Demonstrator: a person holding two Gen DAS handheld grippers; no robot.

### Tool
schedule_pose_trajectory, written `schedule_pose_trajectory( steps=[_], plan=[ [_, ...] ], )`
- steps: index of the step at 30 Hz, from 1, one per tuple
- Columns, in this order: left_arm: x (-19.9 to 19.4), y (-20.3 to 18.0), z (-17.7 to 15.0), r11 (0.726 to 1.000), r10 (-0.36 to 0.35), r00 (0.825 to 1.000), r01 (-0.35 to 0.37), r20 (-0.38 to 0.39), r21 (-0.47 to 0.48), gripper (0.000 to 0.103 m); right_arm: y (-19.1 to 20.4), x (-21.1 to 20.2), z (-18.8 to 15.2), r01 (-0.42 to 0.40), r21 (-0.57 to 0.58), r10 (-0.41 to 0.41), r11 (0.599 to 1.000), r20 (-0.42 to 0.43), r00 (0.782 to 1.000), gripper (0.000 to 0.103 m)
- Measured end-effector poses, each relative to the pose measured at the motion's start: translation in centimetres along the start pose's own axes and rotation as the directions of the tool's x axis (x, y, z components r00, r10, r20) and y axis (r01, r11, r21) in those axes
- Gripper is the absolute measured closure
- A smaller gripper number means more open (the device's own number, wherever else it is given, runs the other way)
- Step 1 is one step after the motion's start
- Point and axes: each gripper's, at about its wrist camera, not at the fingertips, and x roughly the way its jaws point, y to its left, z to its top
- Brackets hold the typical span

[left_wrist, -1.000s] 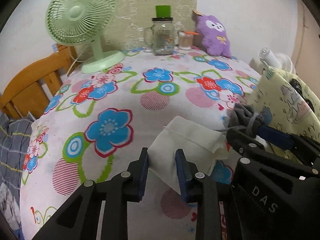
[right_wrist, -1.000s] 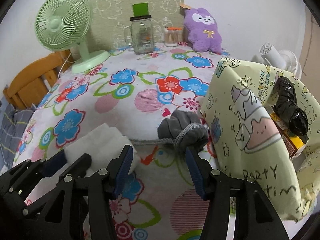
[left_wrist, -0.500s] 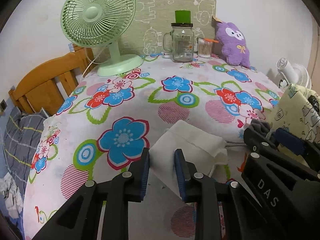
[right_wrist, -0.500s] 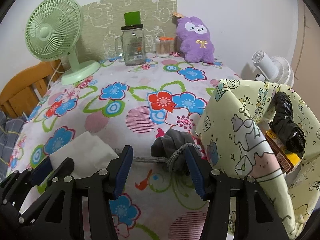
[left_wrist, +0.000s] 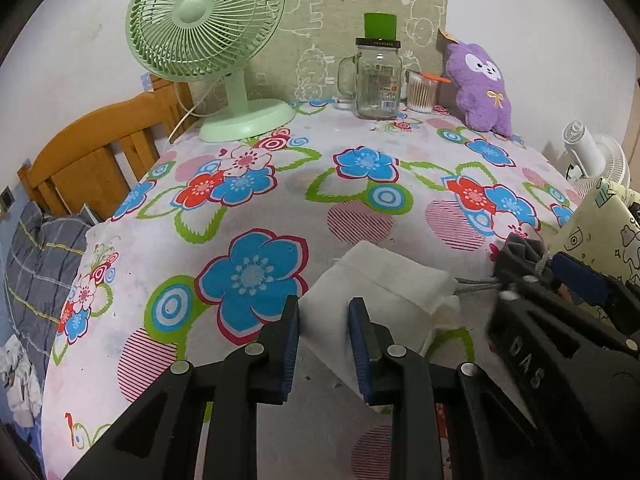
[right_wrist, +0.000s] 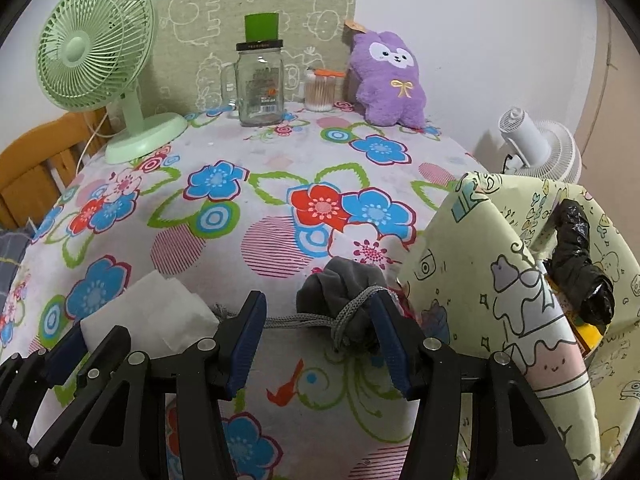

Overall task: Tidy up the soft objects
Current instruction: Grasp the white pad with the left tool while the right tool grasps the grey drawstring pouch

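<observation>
Two soft pouches [left_wrist: 384, 280] [right_wrist: 340, 300], white, grey.

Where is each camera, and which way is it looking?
Left wrist: on the left tool, looking down over the white cloth it grips; the right tool shows at right.
Right wrist: on the right tool, facing the grey pouch; the left tool's tip shows at left.
Both see the fan, jar and purple plush.

Even indoor light, sharp, fisheye-bowed edges.
</observation>
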Motion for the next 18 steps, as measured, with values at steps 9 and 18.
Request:
schedule_pose_trajectory(
  steps=[9,18],
  plan=[
    [-0.9,-0.1,-0.1,1.0,0.017,1.0,-0.018,0.019,0.009,0.08,0.0,-0.5,-0.2,-0.037,-0.003,0.037,0.999,-0.01,0.999,0.094],
    [-2.5,0.3,-0.9,1.0,0.013,1.0,-0.013,0.023,0.011,0.08,0.6,-2.0,-1.2,-0.17,0.006,0.171,0.985,-0.053,0.984,0.095]
  ],
)
